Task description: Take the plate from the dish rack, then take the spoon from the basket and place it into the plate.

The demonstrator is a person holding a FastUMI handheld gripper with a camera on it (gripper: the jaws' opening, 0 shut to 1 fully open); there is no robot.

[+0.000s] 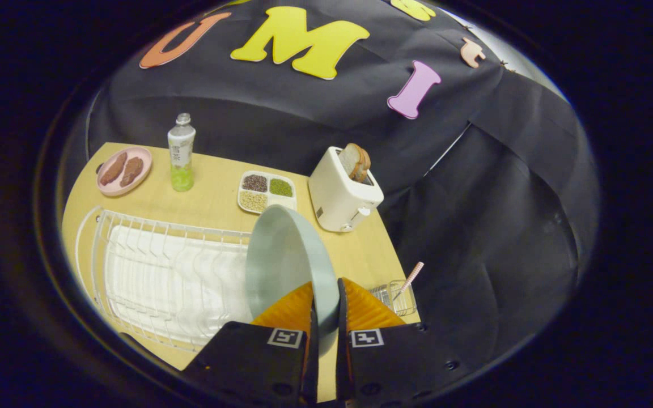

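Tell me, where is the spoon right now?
The spoon stands in the small wire basket near the table's edge, just to the right of the claw, which is shut on the plate. The toaster sits beyond it.

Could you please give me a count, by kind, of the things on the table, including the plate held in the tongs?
Plates: 2, the pale blue-grey plate gripped edge-on by the tongs and the pink plate
Divided tray of grains: 1
Bottle: 1
Toaster: 1
Dish rack: 1
Wire basket: 1
Spoon: 1
Total: 8
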